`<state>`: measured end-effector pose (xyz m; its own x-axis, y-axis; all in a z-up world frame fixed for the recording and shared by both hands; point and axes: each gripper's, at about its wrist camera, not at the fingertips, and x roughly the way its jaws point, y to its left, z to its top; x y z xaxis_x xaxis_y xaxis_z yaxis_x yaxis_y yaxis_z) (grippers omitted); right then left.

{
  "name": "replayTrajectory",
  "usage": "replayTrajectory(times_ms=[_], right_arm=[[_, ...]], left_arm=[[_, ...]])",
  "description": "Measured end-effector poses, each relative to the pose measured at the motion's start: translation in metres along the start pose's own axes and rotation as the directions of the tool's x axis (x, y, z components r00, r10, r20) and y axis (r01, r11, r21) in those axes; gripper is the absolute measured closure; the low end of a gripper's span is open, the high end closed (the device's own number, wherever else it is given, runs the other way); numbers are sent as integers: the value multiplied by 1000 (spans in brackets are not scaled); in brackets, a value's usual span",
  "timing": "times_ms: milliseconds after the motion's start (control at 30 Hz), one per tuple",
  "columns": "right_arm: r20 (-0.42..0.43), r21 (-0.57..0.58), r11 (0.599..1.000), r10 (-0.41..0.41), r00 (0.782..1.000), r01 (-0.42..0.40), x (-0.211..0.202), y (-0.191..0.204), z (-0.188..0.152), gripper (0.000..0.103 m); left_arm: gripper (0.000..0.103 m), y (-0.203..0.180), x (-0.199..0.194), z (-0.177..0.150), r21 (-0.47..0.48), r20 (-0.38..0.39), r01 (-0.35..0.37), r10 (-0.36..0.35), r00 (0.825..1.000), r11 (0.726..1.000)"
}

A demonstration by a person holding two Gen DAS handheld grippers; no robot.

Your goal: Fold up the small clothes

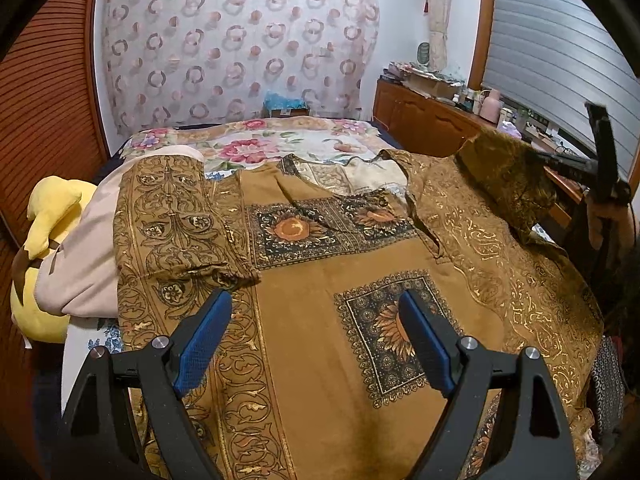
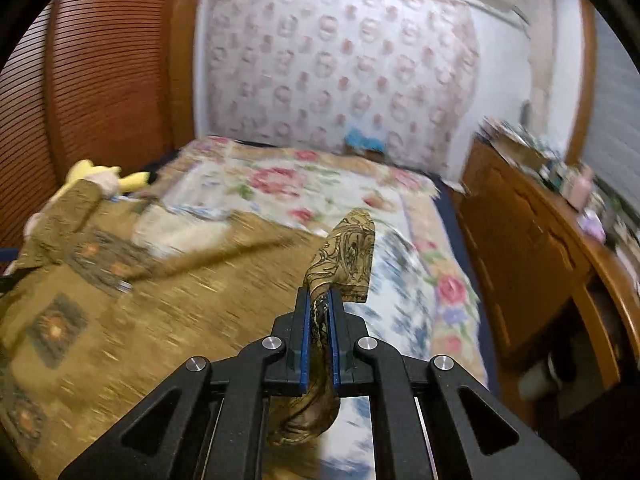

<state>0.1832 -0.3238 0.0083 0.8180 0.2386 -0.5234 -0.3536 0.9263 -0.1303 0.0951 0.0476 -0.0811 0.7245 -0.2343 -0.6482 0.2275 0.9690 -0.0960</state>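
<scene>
Brown patterned garment (image 1: 320, 288) lies spread on the bed (image 1: 256, 140), left sleeve (image 1: 172, 216) already folded inward; the right tongs (image 2: 319, 300) are clenched on the right sleeve (image 2: 348, 248), held up off the bed, presumably to fold it across likewise. Left tongs (image 1: 316, 320) hover released above the cloth, grasping nothing. No containers are involved.

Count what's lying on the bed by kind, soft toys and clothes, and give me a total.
Yellow soft toys: 1
Brown patterned garments: 1
Pale pink garments: 1
Total: 3
</scene>
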Motion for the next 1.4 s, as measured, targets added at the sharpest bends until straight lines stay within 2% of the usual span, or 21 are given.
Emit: replayTrajectory(times_ms=[133,233,267,300,400,533,733,967,1100,1233,1400], right_arm=[[13,-41,994,106,994,-105,-7,38,12,95],[-8,-51,989,140,990,-140,-1,53,14,73],[-12,-49,989,139,990,-140,0,51,13,62],[-13,-46,990,133,991,-133,3,48,11,57],[-32,-22,996,87,996,-88,11,27,11,56],[-101,20,999,45,994,-43,35,6,5,56],[-205,63,998,34,978,-22,80,-6,1,56],[-257,83,996,47,965,-26,123,-12,10,56],[-274,54,998,33,961,-19,138,-12,14,56],[-254,68,997,54,966,-38,149,-12,16,56],[-238,89,995,72,968,-52,157,-14,14,54]], left_arm=[[17,0,0,0,1,-1,-1,1,1000,1000],[17,2,-2,1,-3,2,-5,5,1000,1000],[17,4,-4,1,-6,5,-6,6,1000,1000],[17,5,-5,1,-9,7,-7,7,1000,1000],[17,11,-5,2,-16,12,-20,20,1000,1000],[17,20,-4,0,-32,11,-31,31,999,999],[17,30,-1,3,-33,6,-57,57,998,998],[19,52,15,19,-5,-10,-95,94,995,996],[25,59,31,29,-3,-28,-90,90,996,996],[32,61,51,39,2,-54,-81,81,995,997],[33,61,77,45,29,-114,-114,116,987,993]])
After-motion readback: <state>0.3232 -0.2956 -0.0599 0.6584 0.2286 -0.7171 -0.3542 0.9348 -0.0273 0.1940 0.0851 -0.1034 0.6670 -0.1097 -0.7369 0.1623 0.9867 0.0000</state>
